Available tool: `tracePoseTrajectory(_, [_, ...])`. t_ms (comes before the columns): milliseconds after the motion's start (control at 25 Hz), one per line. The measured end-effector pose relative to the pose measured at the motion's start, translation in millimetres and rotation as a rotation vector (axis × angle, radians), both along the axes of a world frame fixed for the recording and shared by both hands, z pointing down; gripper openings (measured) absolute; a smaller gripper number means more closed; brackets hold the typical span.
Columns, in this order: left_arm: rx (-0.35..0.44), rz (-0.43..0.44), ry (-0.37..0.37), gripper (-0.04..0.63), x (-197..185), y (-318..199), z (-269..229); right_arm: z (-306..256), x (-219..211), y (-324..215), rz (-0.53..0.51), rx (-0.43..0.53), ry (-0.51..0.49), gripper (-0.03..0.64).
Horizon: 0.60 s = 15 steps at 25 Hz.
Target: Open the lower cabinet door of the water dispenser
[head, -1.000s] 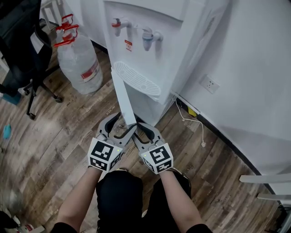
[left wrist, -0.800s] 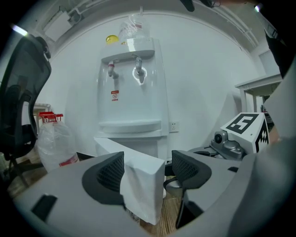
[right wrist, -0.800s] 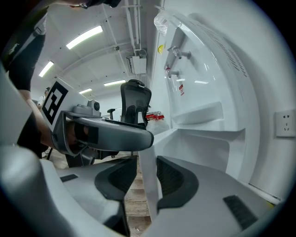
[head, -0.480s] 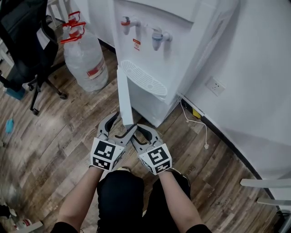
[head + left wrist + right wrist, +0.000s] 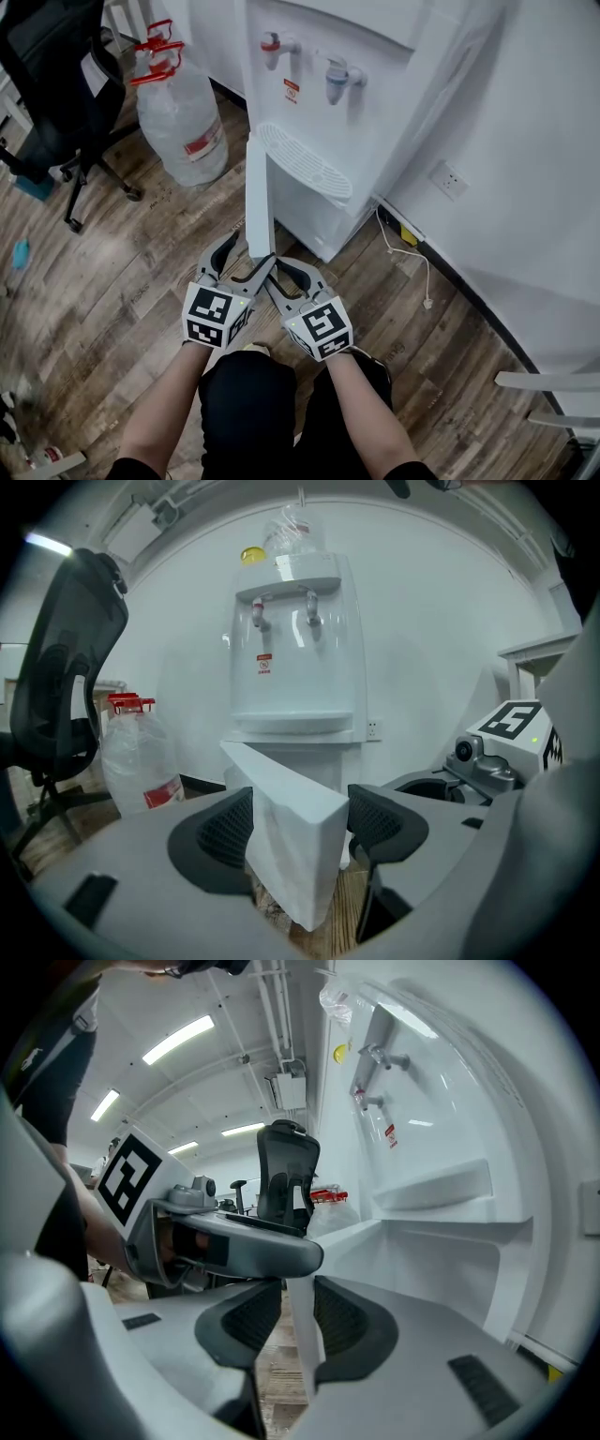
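Since a second ago the lower cabinet door [image 5: 259, 202] has swung a little further out from the water dispenser [image 5: 375, 84], and both claws have kept at its free edge.

The wooden floor [image 5: 112, 281] fills most of the head view. That view cuts off the white dispenser above its taps. Only the left gripper view shows its top, which carries something yellow [image 5: 251, 555] and crumpled clear plastic [image 5: 292, 532]. Neither can be made out further. An office chair [image 5: 56, 66] and a big water bottle [image 5: 183, 122] with red handles stand left of the dispenser.

The door stands open, edge-on to the person. Only the right gripper view looks into the bare white cabinet [image 5: 441, 1260] behind it.

The left claw [image 5: 246, 255] has just been opening. Its jaws are spread wide, with the door's corner between the pads and a gap at the right-hand pad. The right claw [image 5: 286, 272] has just been closing. The door's thin edge stands between its pads, close against one, while a slit of floor shows at the other. The head view hides all the pads.

A wall socket [image 5: 452, 178] and a thin cable [image 5: 403, 253] lie right of the dispenser.
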State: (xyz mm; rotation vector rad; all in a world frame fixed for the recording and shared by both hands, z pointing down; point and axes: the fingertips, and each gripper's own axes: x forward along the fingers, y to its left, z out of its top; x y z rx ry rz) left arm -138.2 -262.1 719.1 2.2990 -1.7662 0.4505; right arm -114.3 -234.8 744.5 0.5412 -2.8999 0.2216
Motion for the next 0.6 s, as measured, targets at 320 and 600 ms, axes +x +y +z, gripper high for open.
tracePoseTrajectory(320, [0.003, -0.034, 0.012, 0.314, -17, 8, 2, 0, -4, 7, -0.031, 0.002, 0.005, 0.108])
tracePoseTrajectory(600, [0.008, -0.076, 0.001, 0.314, -38, 18, 1, -4, -5, 9, -0.04, 0.012, 0.007, 0.077])
